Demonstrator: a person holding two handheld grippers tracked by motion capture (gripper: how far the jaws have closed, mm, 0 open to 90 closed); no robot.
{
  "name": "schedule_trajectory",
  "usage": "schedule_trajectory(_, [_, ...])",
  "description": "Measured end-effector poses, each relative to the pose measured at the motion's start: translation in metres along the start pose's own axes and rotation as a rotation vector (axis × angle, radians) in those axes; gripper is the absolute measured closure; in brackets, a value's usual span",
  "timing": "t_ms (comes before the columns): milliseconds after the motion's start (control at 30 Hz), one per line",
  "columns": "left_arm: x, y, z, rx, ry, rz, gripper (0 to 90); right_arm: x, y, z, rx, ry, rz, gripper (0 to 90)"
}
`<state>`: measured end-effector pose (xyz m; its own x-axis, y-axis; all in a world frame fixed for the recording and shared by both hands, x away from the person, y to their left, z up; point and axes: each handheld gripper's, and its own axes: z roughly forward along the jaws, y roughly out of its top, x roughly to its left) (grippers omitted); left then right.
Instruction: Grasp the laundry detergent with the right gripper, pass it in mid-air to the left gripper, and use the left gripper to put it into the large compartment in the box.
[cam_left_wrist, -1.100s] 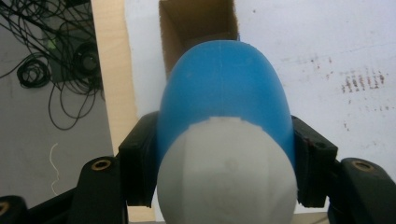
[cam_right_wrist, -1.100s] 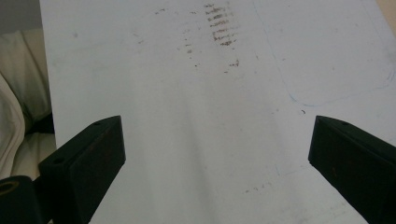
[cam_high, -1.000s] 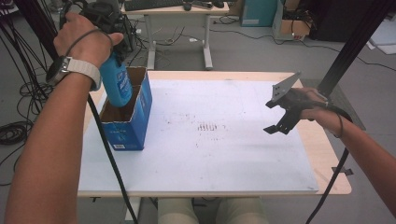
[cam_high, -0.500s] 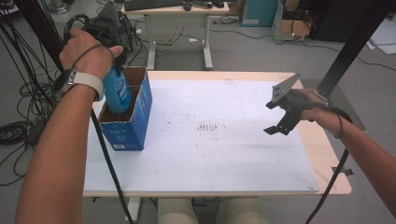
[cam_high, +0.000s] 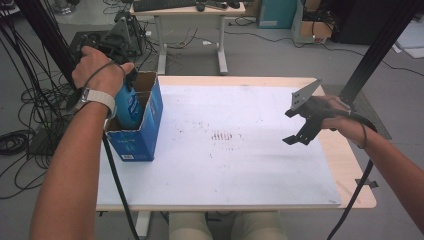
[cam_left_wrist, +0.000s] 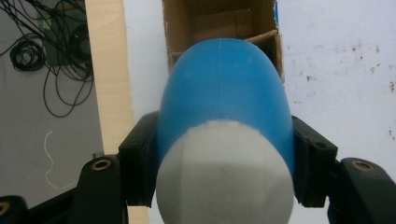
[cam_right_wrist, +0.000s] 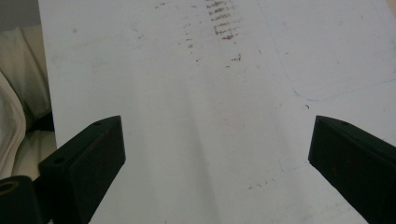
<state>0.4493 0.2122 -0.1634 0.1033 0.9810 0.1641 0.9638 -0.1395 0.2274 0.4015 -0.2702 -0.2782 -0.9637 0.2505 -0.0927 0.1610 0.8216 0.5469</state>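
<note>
My left hand (cam_high: 97, 75) is raised over the far-left corner of the table (cam_high: 350, 175), wrist bent down, forearm coming in from the near-left. Left gripper (cam_left_wrist: 219, 172) is clamped on the blue bottle (cam_high: 128, 104): in the left gripper view both jaws press the bottle's sides just below its white cap (cam_left_wrist: 224, 172).

Bottle's long axis runs roughly vertical with a slight tilt, cap end up in the gripper, base pointing down into the box (cam_high: 140, 135). Lower part of the bottle is already inside the box opening; can't tell if the base touches the bottom.

Box is an open-top blue carton with a brown cardboard inside, standing upright at the left edge of the white mat (cam_high: 225, 150). In the left gripper view its flaps are open and the inside I can see past the bottle looks bare cardboard.

My right hand (cam_high: 335, 117) hovers over the right side of the mat, well apart from the box. Right gripper (cam_right_wrist: 215, 154) is wide apart at the jaws, holding nothing, aimed down at bare mat with a few dark smudges (cam_right_wrist: 224, 21).
</note>
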Motion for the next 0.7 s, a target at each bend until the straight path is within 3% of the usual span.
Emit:
schedule_trajectory(167, [-0.001, -0.003, 0.016, 0.004, -0.004, -0.008, 37.8, 0.000, -0.001, 0.001, -0.006, 0.001, 0.009, 3.9])
schedule_trajectory(200, [-0.001, -0.003, 0.018, 0.004, -0.004, -0.004, 37.8, 0.004, -0.002, -0.001, 0.022, 0.001, 0.055, 3.9])
schedule_trajectory(700, [-0.008, -0.008, 0.054, 0.032, 0.007, 0.000, 37.8, 0.004, -0.004, -0.001, 0.021, 0.001, 0.064, 3.9])
